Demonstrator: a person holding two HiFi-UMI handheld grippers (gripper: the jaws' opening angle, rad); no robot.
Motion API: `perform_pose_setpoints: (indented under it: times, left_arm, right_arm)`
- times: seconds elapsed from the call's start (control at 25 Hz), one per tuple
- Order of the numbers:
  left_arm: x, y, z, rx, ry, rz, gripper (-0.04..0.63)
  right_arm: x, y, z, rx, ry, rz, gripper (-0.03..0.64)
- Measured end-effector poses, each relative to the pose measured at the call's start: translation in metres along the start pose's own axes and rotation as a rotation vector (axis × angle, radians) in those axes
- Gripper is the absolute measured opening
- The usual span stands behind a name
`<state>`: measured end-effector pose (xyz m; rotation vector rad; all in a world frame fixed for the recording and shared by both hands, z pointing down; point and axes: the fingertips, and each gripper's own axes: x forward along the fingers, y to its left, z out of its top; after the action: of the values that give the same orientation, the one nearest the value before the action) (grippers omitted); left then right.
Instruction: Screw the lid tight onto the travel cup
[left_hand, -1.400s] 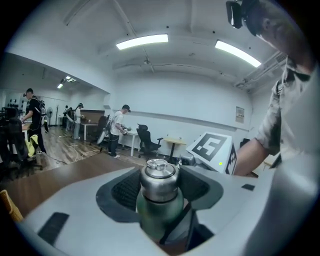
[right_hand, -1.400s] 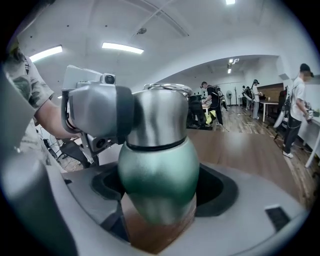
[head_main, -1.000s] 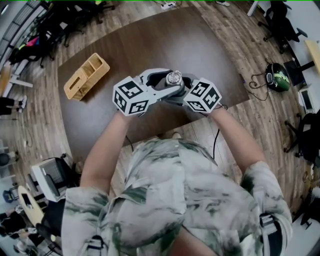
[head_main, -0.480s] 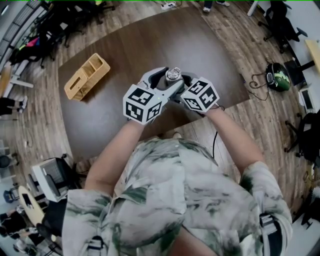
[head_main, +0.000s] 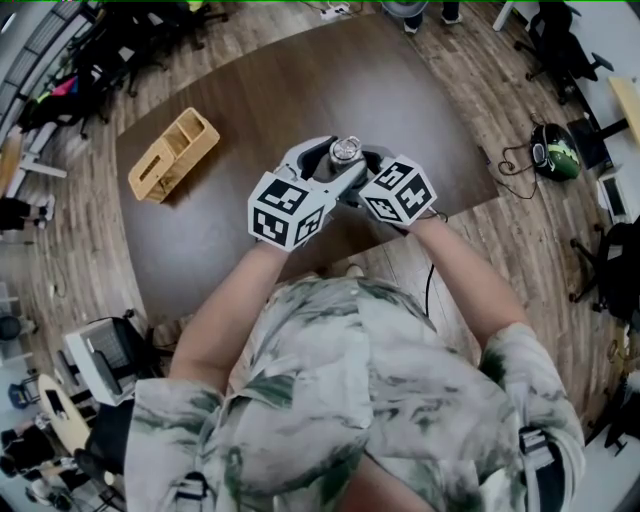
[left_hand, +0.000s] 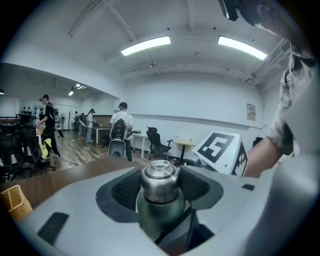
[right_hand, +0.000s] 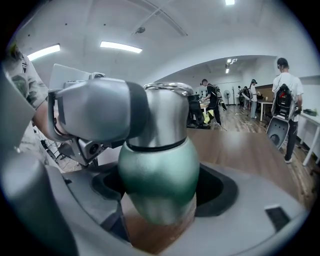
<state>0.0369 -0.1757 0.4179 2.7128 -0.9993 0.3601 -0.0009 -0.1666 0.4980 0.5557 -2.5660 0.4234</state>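
The travel cup has a green body (right_hand: 159, 175) and a steel lid (head_main: 346, 151). It is held upright above the near part of the dark table (head_main: 250, 110). My left gripper (left_hand: 159, 186) is shut on the lid (left_hand: 159, 181), its padded jaws pressed against both sides. My right gripper (right_hand: 160, 200) is shut on the green body just under the black seal ring. In the head view the two marker cubes (head_main: 288, 208) (head_main: 400, 192) sit close together in front of the cup, hiding its body.
A wooden divided box (head_main: 172, 150) lies on the table to the far left. The table's near edge (head_main: 400, 235) runs under my hands. A helmet (head_main: 553, 155) and cables lie on the floor to the right. People and office chairs are far behind.
My left gripper has swung round the lid, its marker cube moving right and nearer to me during the first half second. Since then it has barely shifted. The right gripper stays put.
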Motion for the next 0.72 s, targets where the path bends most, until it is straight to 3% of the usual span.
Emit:
perform_pose_setpoints:
  times: [0.48,0.72]
  left_arm:
    - [-0.014,-0.014,-0.002,0.056,0.008,-0.245,0.249]
    - [-0.018,-0.016,-0.003,0.045,0.014,-0.317,0.247]
  right_arm:
    - [-0.003,0.016,-0.002,-0.050,-0.001,0.072,0.400]
    - [-0.003,0.021,-0.005,-0.063,0.005,0.104,0.400]
